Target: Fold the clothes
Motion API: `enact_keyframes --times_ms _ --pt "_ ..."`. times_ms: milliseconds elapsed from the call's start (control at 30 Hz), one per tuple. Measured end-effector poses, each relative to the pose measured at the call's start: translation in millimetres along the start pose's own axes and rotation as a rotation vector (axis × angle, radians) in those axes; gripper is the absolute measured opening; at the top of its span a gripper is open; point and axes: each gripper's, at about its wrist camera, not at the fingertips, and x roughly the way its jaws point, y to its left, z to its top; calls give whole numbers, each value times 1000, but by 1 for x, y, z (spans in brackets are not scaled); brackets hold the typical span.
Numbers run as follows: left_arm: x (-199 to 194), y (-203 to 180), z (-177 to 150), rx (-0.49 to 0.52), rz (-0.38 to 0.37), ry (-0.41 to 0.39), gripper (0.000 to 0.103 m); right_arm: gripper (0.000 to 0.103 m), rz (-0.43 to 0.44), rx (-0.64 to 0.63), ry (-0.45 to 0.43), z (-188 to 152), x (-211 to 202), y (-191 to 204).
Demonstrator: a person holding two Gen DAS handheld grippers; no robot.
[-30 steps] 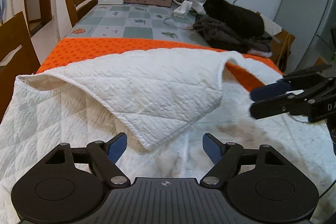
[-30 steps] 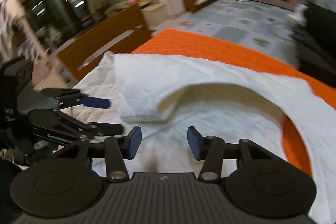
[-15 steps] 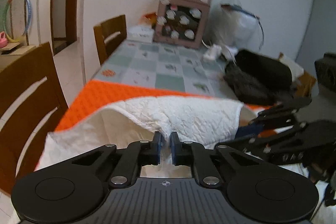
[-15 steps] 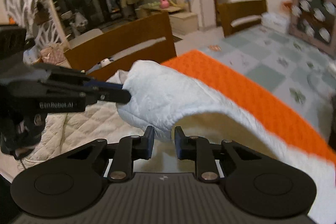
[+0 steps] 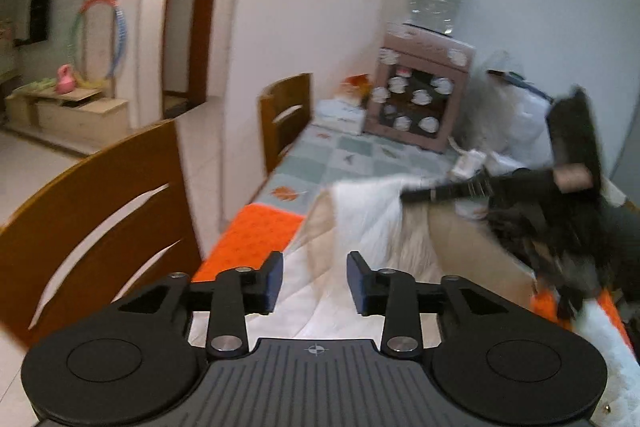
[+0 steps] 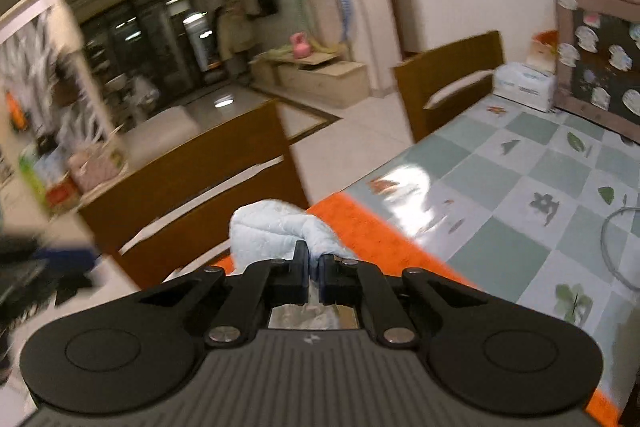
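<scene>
1. Your left gripper [image 5: 314, 283] was pinched nearly shut on the white quilted garment [image 5: 360, 247] half a second ago; now its jaws are opening, with blue pads wide apart and nothing pressed between them. The cloth lies below and beyond the gap.
2. Your right gripper [image 6: 315, 273] had its pads only closing on the fabric half a second ago; now they are clamped tight on a bunched fold of the garment [image 6: 276, 227], which puffs up just past the tips.
3. Both grippers tilt downward toward the table. Seen from the left wrist, your right gripper [image 5: 416, 194] is a dark blur carrying the white fabric's raised edge across the table, farther from you than before.
4. The garment is stitched in a quilted pattern, soft and thick, with a cream underside showing where it lifts. It lies on an orange textured mat [image 5: 256, 231].
5. Beyond the mat, the glossy tablecloth [image 6: 520, 187] shows green and white squares with leaf prints.
6. Farther back stand curved wooden chairs [image 5: 100, 211] and a pink box [image 5: 420, 99] printed with cups.
</scene>
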Motion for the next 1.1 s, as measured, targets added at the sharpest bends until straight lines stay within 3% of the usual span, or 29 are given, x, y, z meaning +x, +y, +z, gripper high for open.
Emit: enact_keyframes --times_ms 167,500,567,700,767,933,1100 --pt "-31 23 -29 -17 129 68 53 5 -39 114 54 18 54 -47" --pt "-77 59 -84 -211 369 187 56 8 -110 157 156 -12 129 -72" --pt "-85 62 -91 -228 394 197 56 11 -103 170 159 -16 126 -73" --pt "-96 62 -99 -236 415 202 57 31 -93 197 158 -22 106 -68" --pt "-103 64 -104 -243 419 201 58 35 -85 207 158 -29 86 -63" --pt "-119 63 -118 -245 428 208 58 36 -98 248 178 -65 34 -47" --pt "-140 59 -135 -255 441 208 60 36 -131 373 206 -120 -8 -38"
